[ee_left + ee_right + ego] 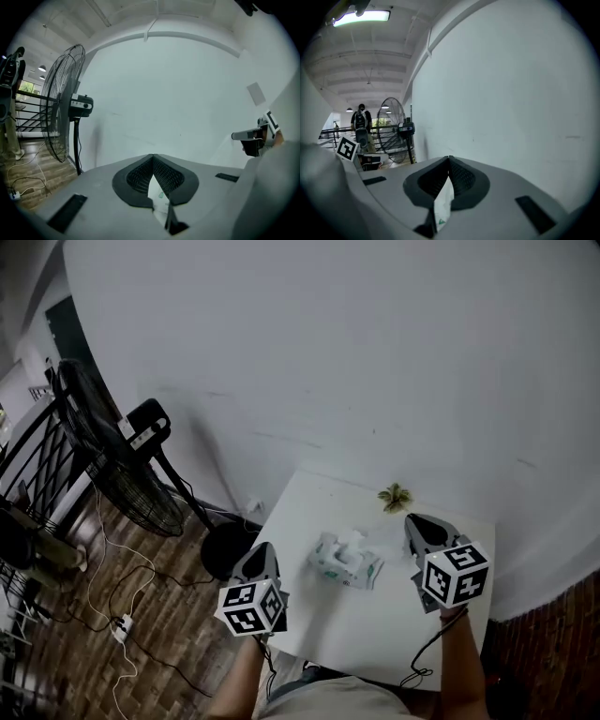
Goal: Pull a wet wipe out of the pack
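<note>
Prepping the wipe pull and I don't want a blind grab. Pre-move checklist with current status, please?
1. The pack lies on the table between both grippers: ok.
2. A wipe sticks up, ready to pinch: cannot tell. A white bit shows on top, but it is too small to be sure.
3. Jaws of the left gripper apart: not ok, tips meet.
4. Jaws of the right gripper apart: not ok, tips meet.
5. Both grippers apart from the pack: ok in the head view.
6. The green sprig is out of the way: ok, it lies near the far edge.
</note>
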Tool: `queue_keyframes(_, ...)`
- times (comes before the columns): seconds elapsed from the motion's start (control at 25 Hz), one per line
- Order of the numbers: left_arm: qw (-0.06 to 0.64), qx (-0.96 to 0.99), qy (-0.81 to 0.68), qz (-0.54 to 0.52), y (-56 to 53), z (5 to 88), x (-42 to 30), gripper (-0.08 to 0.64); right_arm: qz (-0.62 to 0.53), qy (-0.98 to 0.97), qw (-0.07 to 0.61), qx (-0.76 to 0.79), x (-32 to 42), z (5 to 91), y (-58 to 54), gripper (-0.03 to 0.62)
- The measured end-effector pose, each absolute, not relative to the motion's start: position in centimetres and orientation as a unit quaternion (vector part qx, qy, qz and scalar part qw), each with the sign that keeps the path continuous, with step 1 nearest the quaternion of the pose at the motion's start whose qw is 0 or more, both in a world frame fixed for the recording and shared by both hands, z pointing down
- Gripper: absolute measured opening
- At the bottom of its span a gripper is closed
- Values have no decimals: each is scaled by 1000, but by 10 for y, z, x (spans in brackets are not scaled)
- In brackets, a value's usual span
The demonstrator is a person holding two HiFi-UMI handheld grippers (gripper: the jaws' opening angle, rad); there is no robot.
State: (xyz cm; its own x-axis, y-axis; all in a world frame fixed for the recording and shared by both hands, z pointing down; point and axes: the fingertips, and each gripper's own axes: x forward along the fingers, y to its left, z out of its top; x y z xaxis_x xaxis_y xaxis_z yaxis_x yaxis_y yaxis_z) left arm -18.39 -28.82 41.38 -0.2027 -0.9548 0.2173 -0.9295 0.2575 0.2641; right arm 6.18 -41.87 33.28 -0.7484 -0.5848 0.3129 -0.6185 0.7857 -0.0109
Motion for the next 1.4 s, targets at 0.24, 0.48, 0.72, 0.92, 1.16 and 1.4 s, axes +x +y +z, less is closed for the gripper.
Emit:
queue_keyframes(0.24, 156, 642, -750, -41, -327, 388, -170, 2, 79, -901, 65, 422, 117, 318, -429, 3)
queue_keyframes(0.48, 143, 667, -730, -30, -356, 372, -156, 0, 94, -858, 16, 505, 170, 328, -419, 3)
queue_keyframes(0.72, 151, 667, -729, -35, -369, 373, -153, 1, 116, -830, 4, 546, 207, 345, -412, 3)
queue_keyframes(0.92, 158, 668, -727, -35, -373, 380, -147, 2, 113, -826, 11, 553, 218, 349, -408, 3)
queue_keyframes(1.16, 159, 669, -726, -33, -372, 383, -145, 0, 101, -824, 24, 557, 218, 346, -406, 2)
queue_keyframes(1.4, 163, 670, -723, -29, -368, 387, -144, 2, 101, -827, 22, 553, 214, 345, -405, 2)
